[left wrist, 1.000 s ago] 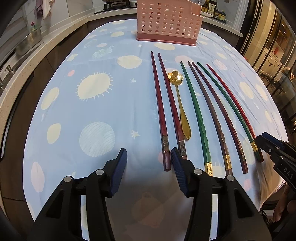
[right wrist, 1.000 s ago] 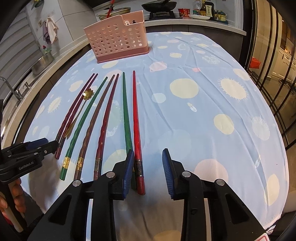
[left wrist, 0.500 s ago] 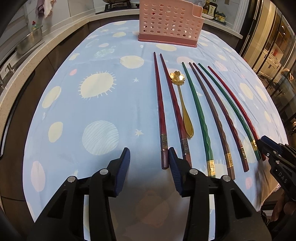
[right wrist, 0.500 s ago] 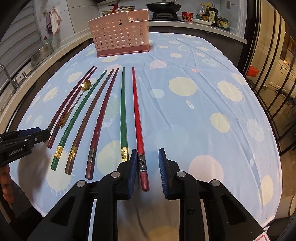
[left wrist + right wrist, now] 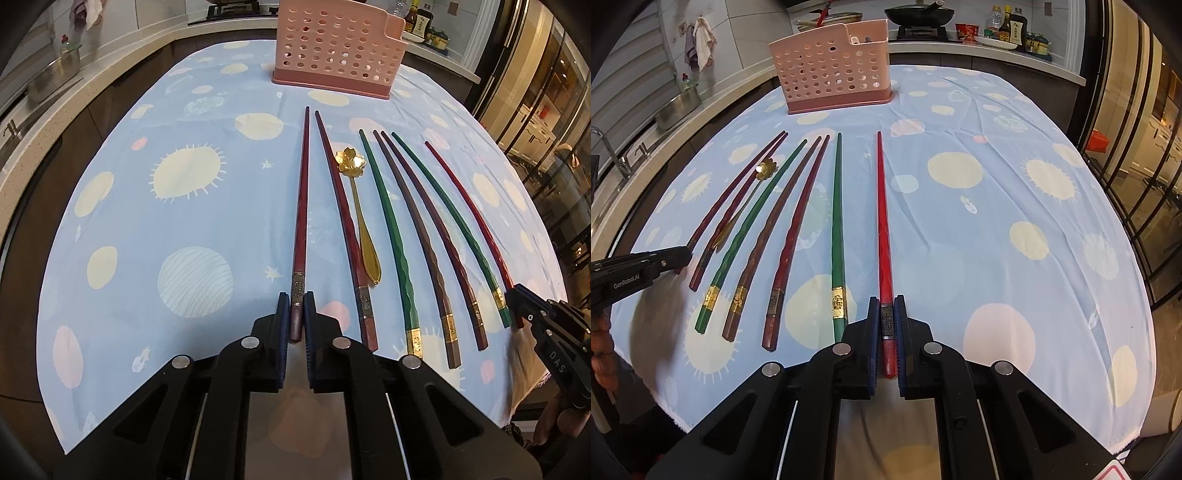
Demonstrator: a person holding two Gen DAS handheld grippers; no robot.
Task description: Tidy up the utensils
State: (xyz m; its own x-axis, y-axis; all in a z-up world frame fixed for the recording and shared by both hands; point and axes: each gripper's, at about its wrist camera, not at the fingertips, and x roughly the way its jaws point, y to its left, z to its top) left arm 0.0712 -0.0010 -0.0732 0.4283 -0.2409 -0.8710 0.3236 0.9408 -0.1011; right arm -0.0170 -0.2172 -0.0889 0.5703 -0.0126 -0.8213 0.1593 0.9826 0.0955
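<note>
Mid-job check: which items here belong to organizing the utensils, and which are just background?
Job: seven chopsticks, including the dark red chopstick and bright red chopstick now gripped; gold spoon; pink holder.
Background: frying pan, sauce bottles, hanging towel.

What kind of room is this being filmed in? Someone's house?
Most likely a home kitchen. A wok sits on a stove at the back, sauce bottles stand on the counter, and a sink tap shows at the left. The table wears a patterned cloth.

A home kitchen: wok [image 5: 919,14] on stove, sink faucet [image 5: 607,149], sauce bottles [image 5: 1012,27].
</note>
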